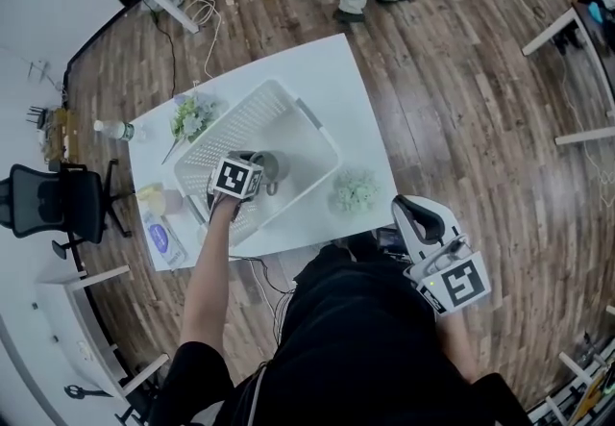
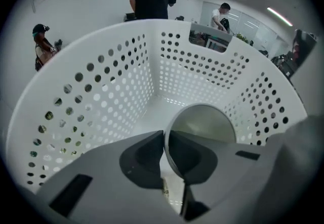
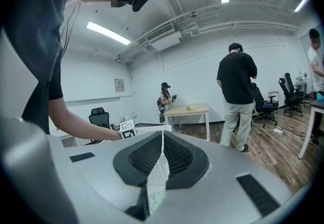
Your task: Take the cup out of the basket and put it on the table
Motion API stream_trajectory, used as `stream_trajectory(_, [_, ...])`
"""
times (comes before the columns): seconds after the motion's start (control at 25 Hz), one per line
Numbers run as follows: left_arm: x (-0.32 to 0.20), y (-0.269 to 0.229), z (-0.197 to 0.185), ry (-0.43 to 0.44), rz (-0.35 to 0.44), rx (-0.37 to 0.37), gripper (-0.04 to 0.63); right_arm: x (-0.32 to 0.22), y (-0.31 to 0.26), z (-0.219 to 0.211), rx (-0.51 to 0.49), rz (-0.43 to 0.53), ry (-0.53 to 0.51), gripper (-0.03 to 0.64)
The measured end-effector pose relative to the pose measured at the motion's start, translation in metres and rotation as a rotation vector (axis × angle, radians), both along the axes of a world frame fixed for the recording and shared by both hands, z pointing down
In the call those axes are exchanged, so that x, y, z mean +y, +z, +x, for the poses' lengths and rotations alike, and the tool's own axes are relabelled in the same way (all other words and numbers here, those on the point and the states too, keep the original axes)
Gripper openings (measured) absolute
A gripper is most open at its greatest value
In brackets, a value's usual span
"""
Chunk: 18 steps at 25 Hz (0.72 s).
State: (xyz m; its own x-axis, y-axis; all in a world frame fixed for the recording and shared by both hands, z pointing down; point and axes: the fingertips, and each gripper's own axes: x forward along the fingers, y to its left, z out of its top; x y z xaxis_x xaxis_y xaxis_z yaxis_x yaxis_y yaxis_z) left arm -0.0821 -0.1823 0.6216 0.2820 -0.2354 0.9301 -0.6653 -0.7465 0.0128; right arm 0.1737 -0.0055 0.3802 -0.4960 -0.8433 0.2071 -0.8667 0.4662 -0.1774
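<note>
The step in hand is the lift-out, just after the grasp; the left gripper (image 2: 165, 153) points steeply down into the basket (image 1: 252, 116) with its tongs clamped on the wall of the cup (image 2: 205, 126): one pad sits inside the mouth, the other outside, and the thin metal rim runs between them. The cup is inside the basket, at the end nearest the person; from these views I cannot tell whether its base rests on the basket floor or has cleared it. The perforated walls rise all round it, so the task is at an early stage; nothing has reached the table (image 1: 327, 78) yet.

The right gripper (image 3: 161, 153) hangs well apart from the work, off the table's near right corner beside the person's body, roughly level; its tongs are together with nothing between them.

The next move, as I judge it, calls for a straight rise until the cup's base is above the basket rim, then a carry sideways to bare tabletop; the far right corner looks free, while the near right edge holds a small plant (image 1: 356, 190) and the left edge holds a second plant (image 1: 192, 116) and bottles (image 1: 163, 237). A pinch on one side of the rim lets the cup swing or tilt; a slow lift should keep it from knocking the basket wall.
</note>
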Motion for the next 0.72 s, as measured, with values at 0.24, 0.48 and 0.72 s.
stream_trajectory(0.24, [0.005, -0.062, 0.016, 0.031, 0.107, 0.047, 0.037, 0.005, 0.0, -0.012, 0.002, 0.021, -0.057, 0.026])
stream_trajectory(0.48, [0.021, -0.133, 0.019, -0.018, 0.182, 0.121, 0.037, 0.002, -0.006, -0.031, -0.011, 0.045, -0.135, 0.026])
stream_trajectory(0.72, [0.045, -0.19, -0.021, -0.098, 0.279, 0.179, 0.037, 0.0, -0.006, -0.07, -0.031, 0.065, -0.243, 0.026])
